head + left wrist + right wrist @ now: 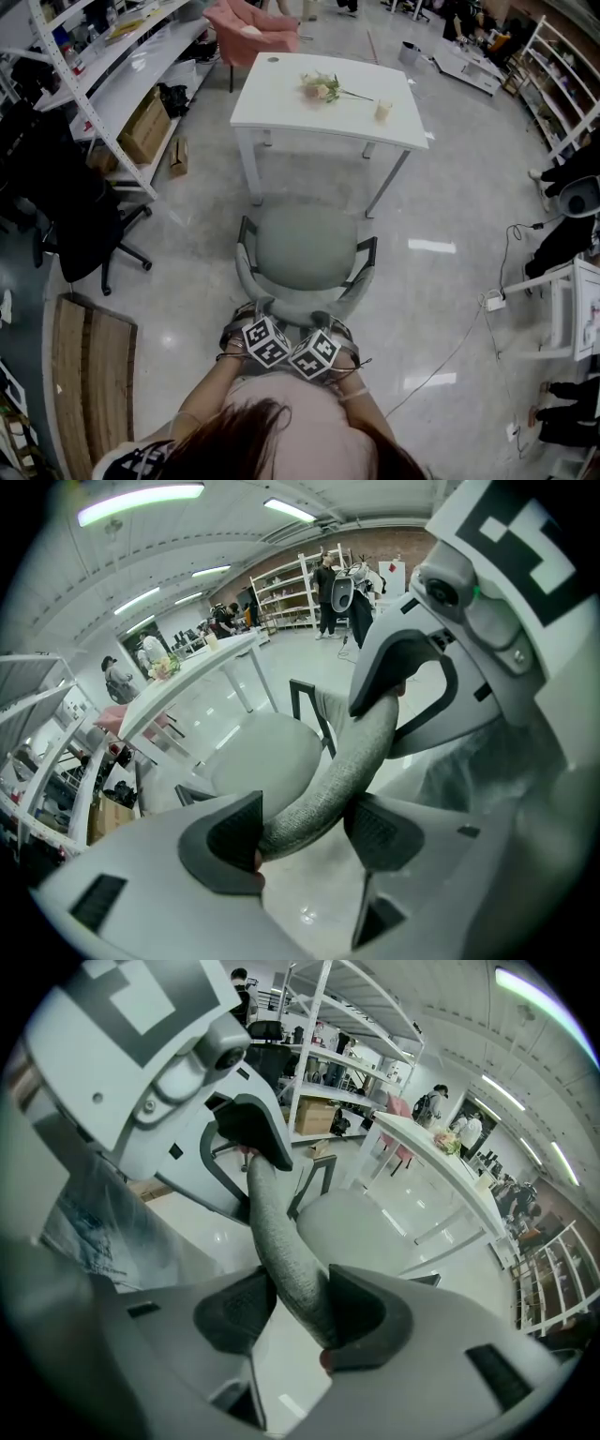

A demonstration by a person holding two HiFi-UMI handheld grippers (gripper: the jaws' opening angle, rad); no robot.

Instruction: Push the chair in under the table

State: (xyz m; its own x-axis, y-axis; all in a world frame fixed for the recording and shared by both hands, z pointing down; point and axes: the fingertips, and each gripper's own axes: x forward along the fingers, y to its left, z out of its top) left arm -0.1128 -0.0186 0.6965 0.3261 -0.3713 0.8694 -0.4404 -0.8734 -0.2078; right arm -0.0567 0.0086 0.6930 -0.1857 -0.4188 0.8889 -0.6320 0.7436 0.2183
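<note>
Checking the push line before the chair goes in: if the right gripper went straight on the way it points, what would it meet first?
The right gripper is closed on the chair's backrest rim, so that rim comes first. Beyond it probably lies the seat, though depth is unclear.

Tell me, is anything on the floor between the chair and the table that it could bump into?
No, nothing I can see. The floor between the chair and the table looks bare, and so does the space under the table. The left claw and right claw grip the chair's back.
</note>
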